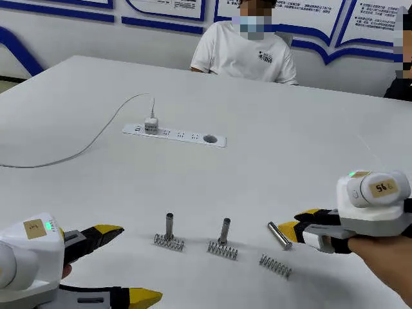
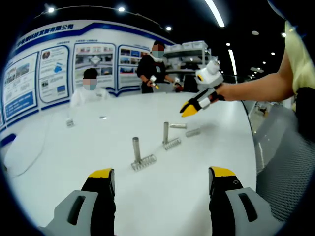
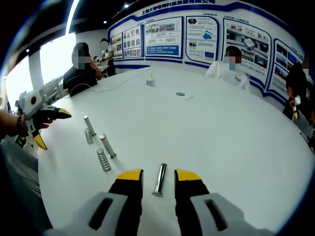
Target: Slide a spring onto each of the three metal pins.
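Note:
Two metal pins stand upright on the white table, the left pin [image 1: 169, 225] [image 2: 136, 150] and the middle pin [image 1: 224, 230] [image 2: 166, 132]. A third pin [image 1: 279, 235] [image 3: 160, 179] lies flat on the table. One spring lies at the foot of each: left spring [image 1: 168, 242], middle spring [image 1: 222, 250], right spring [image 1: 275, 265]. My right gripper [image 1: 295, 226] [image 3: 158, 177] is open, low over the table, its yellow tips on either side of the lying pin with gaps showing. My left gripper [image 1: 132, 264] [image 2: 161, 173] is held wide open at the near left, short of the left pin and holding nothing.
A white power strip [image 1: 174, 134] with a plugged charger [image 1: 151, 124] and its cable [image 1: 77, 151] lies mid-table. A person in a white shirt [image 1: 248, 51] sits at the far edge; another person is at the right edge. Bare table surrounds the pins.

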A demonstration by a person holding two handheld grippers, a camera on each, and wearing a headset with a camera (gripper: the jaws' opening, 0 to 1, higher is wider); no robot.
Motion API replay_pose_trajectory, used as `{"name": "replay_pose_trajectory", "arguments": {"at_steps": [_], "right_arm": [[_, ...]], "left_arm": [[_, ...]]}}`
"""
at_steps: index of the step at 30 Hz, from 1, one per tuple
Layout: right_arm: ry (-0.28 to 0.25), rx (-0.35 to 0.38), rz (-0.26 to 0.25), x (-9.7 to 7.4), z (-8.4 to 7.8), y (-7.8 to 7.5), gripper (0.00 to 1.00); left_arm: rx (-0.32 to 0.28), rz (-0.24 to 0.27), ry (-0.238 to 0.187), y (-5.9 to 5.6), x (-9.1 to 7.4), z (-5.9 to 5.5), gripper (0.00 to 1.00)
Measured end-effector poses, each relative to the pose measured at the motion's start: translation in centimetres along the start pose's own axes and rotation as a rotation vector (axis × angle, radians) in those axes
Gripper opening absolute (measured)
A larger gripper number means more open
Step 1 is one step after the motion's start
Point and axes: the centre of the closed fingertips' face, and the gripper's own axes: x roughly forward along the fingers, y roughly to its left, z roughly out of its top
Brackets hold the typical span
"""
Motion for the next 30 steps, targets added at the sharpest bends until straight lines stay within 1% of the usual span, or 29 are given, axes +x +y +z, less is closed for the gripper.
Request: {"name": "replay_pose_trajectory", "arguments": {"at_steps": [4,8,11,14,22,30], "right_arm": [[0.032,0.003,-0.005,1.1,-0.1,-0.2,0.24],[0.056,0.0,-0.005,1.8,-0.1,-0.2,0.19],[0.066,0.001,-0.012,2.4,0.0,-0.3,0.19],[0.092,0.01,-0.023,3.0,-0.4,-0.6,0.18],[0.127,0.035,-0.028,4.2,-1.1,-0.7,0.15],[0.15,0.054,-0.028,4.7,-1.5,-0.8,0.11]], "left_arm": [[-0.002,-0.002,0.002,-0.1,0.1,-0.2,0.79],[-0.009,-0.001,0.002,0.1,0.2,-0.3,0.79],[-0.01,-0.001,0.004,0.1,0.3,-0.4,0.79],[-0.01,-0.001,0.004,0.2,0.2,-0.4,0.79],[-0.02,0.007,0.008,0.5,0.0,-0.8,0.78],[-0.025,0.011,0.011,0.6,-0.2,-0.9,0.78]]}}
